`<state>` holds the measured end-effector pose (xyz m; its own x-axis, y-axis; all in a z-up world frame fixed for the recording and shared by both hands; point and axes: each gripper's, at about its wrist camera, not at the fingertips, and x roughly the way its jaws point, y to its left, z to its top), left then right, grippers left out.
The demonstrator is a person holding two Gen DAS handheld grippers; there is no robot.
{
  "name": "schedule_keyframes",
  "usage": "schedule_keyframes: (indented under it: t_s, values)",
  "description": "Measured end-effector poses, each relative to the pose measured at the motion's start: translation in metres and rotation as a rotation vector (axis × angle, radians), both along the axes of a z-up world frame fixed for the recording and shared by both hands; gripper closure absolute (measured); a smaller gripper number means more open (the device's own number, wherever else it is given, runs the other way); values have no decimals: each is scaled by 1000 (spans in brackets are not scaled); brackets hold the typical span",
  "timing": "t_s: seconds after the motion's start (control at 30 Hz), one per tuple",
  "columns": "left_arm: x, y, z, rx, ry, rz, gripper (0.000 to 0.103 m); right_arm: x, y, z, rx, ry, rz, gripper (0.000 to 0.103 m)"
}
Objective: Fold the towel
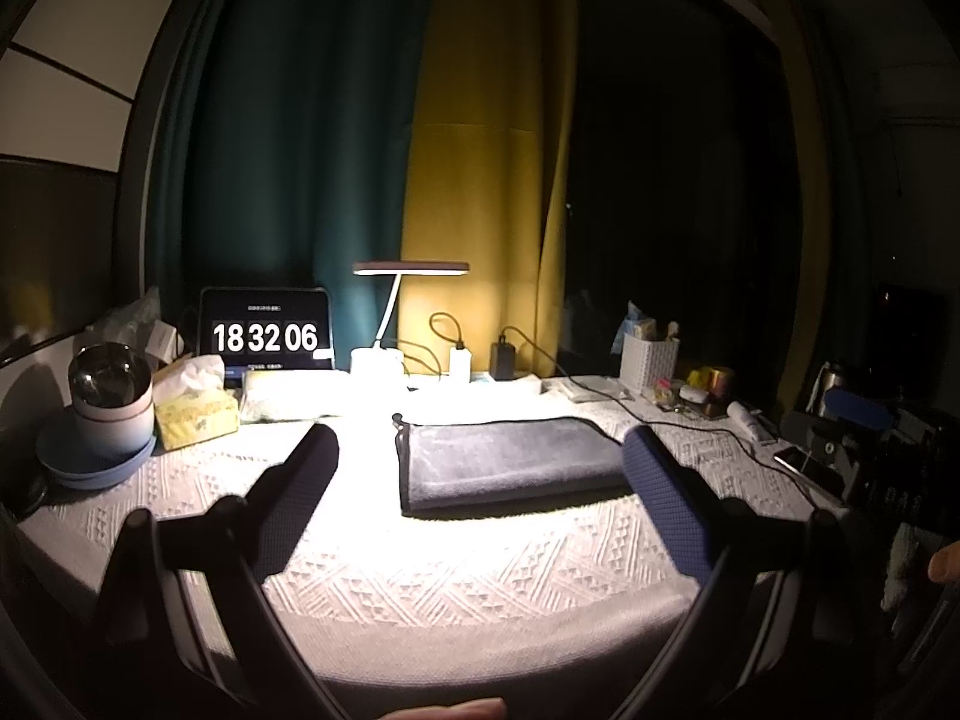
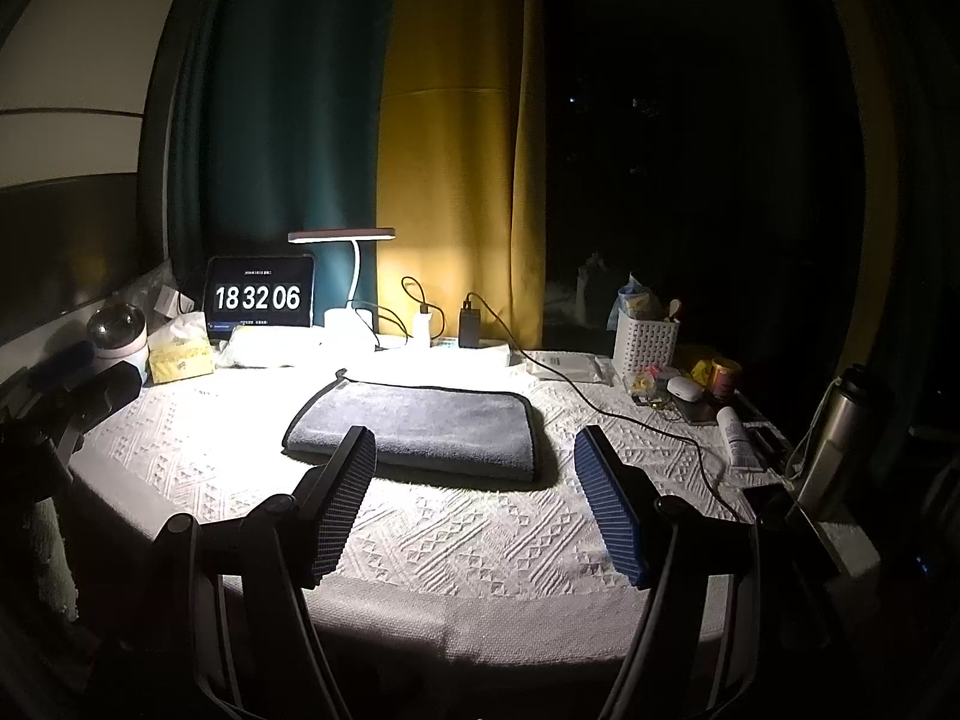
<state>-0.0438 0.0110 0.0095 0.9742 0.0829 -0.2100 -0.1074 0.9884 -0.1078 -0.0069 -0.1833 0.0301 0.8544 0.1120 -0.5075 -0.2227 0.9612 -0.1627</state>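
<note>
A table (image 2: pixel 456 546) draped in white patterned cloth held a folded grey towel (image 2: pixel 420 429), lit desk lamp (image 2: pixel 348 276), clock tablet (image 2: pixel 261 298), tissue box (image 1: pixel 195 414) and white basket (image 2: pixel 645 345).
</note>
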Motion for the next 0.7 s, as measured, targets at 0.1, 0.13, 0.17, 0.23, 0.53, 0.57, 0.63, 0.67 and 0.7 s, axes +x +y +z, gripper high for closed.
schedule_keyframes:
  t_s: [0.1, 0.13, 0.17, 0.23, 0.53, 0.57, 0.63, 0.67, 0.7]
  values:
    - [0, 2, -1, 0, 4, 6, 7, 0, 1, 0, -2, -1, 2, 31]
    - [0, 2, -1, 0, 4, 6, 7, 0, 1, 0, -3, -2, 2, 31]
    - [0, 3, -1, 0, 4, 7, 7, -1, 2, 0, -3, -2, 1, 31]
    - [0, 4, -2, -1, 4, 8, 7, -1, 2, 0, -4, -2, 1, 31]
    - [1, 7, -3, -7, 9, 12, 7, 0, 4, -1, -2, 5, 5, 31]
    - [1, 7, -3, -7, 8, 13, 7, 0, 4, -1, -3, 4, 3, 31]
    - [1, 7, -3, -7, 9, 12, 7, 1, 5, -1, -6, 5, 2, 31]
    - [2, 7, -3, -7, 9, 12, 7, 2, 6, -2, -6, 7, 1, 31]
    - [1, 7, -3, -8, 9, 13, 7, 2, 6, -2, -4, 7, 1, 31]
